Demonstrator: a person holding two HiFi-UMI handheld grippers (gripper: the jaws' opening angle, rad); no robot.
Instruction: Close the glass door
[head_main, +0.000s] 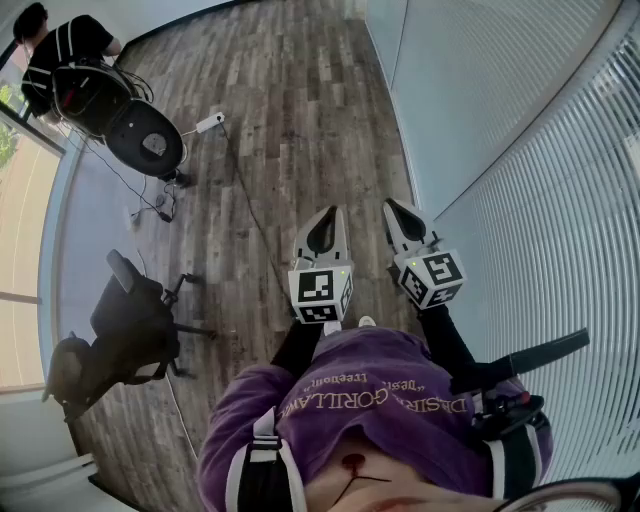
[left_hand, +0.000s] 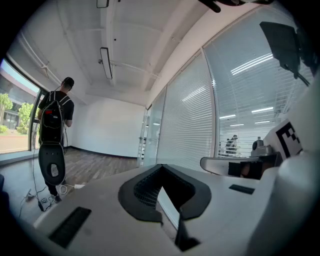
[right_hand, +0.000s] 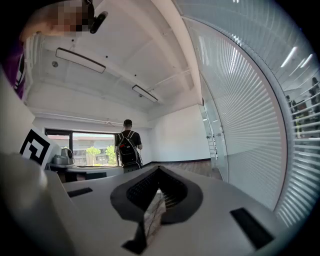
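Observation:
A striped glass wall (head_main: 520, 150) runs along my right side. Farther down it, a narrow clear glass door (left_hand: 151, 131) stands in the wall, and in the right gripper view the door (right_hand: 214, 142) shows some fittings at mid height. My left gripper (head_main: 322, 214) is held out level over the wood floor, shut and empty, with its tips meeting (left_hand: 162, 170). Just to its right and nearer the wall, my right gripper (head_main: 398, 208) is also shut with nothing in it (right_hand: 157, 172). Both are well short of the door.
A person with a backpack (head_main: 62, 48) stands at the far left by a black round-bodied machine (head_main: 148, 140). A black office chair (head_main: 130, 325) is on my left. A cable (head_main: 245, 200) and a white power strip (head_main: 208, 122) lie on the floor ahead.

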